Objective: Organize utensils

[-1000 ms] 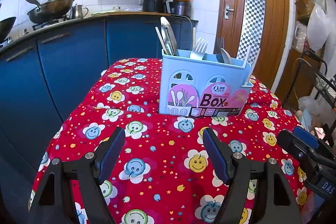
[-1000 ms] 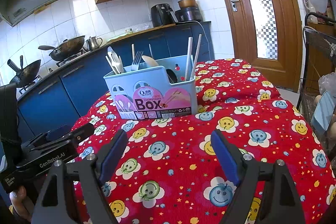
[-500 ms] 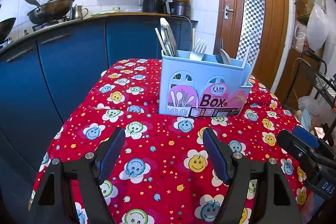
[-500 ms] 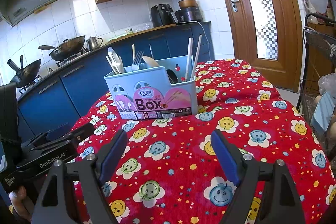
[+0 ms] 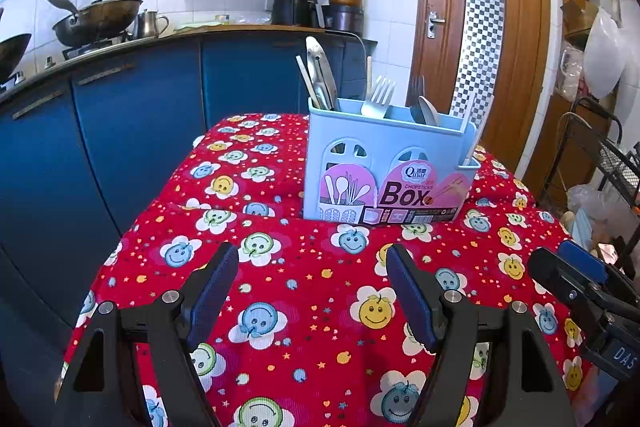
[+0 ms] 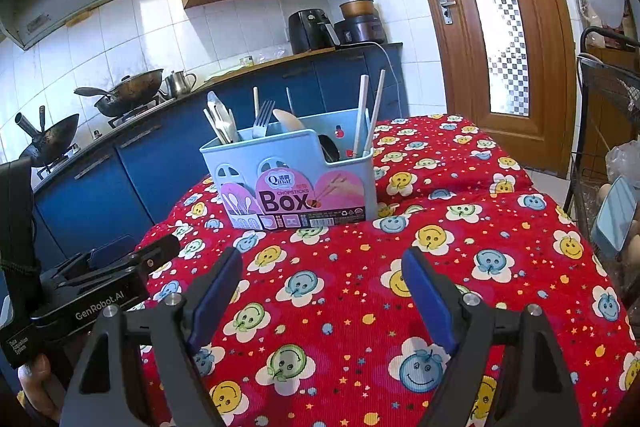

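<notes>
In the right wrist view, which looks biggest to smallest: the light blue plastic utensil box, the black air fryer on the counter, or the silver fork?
1. Light blue plastic utensil box, though it sits nearest the camera.
2. Black air fryer, farther back, so its true size is unsure.
3. Silver fork.

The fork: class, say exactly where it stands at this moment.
In the left wrist view the fork stands tines up in the blue utensil box on the red tablecloth, right of the tongs and left of a spoon.
</notes>
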